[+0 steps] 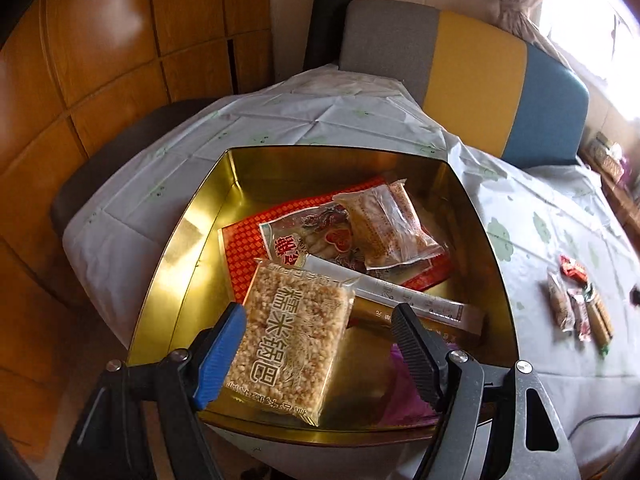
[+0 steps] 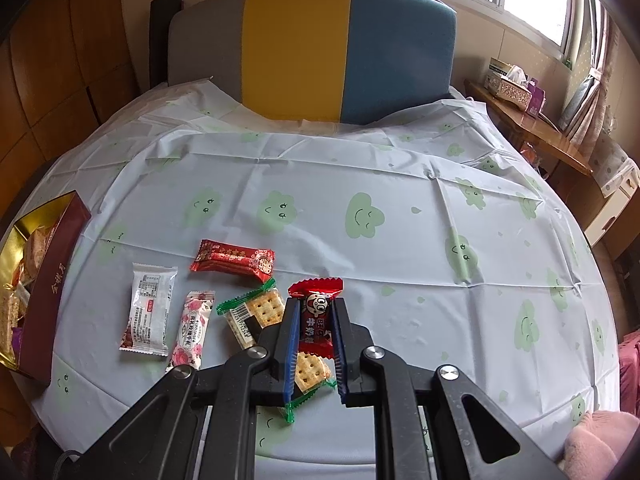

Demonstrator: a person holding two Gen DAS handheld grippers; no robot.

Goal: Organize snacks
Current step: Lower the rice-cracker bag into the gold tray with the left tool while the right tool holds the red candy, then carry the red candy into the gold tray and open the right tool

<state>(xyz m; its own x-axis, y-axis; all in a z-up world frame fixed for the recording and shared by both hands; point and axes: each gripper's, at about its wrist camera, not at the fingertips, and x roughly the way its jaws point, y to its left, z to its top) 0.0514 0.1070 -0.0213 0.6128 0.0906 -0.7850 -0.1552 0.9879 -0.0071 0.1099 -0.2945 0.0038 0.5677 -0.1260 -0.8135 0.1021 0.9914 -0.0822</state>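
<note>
A: The left gripper (image 1: pixel 320 356) stands wide over the gold tin (image 1: pixel 168 264); the rice-cracker pack (image 1: pixel 292 344) rests against its blue finger; gripped or not, unclear.

B: The right gripper (image 2: pixel 316 336) pinches the red milk candy (image 2: pixel 318 316) above the near tablecloth (image 2: pixel 400 248); the tin sits far left.

A round table draped in a pale plastic cloth printed with green clouds (image 2: pixel 360 168) is carrying an open gold-lined tin box (image 2: pixel 60 280), a red wrapped bar (image 2: pixel 234 260), a white sachet (image 2: pixel 148 312), a pink floral stick packet (image 2: pixel 190 330) and green-edged cracker packets (image 2: pixel 252 312).
</note>
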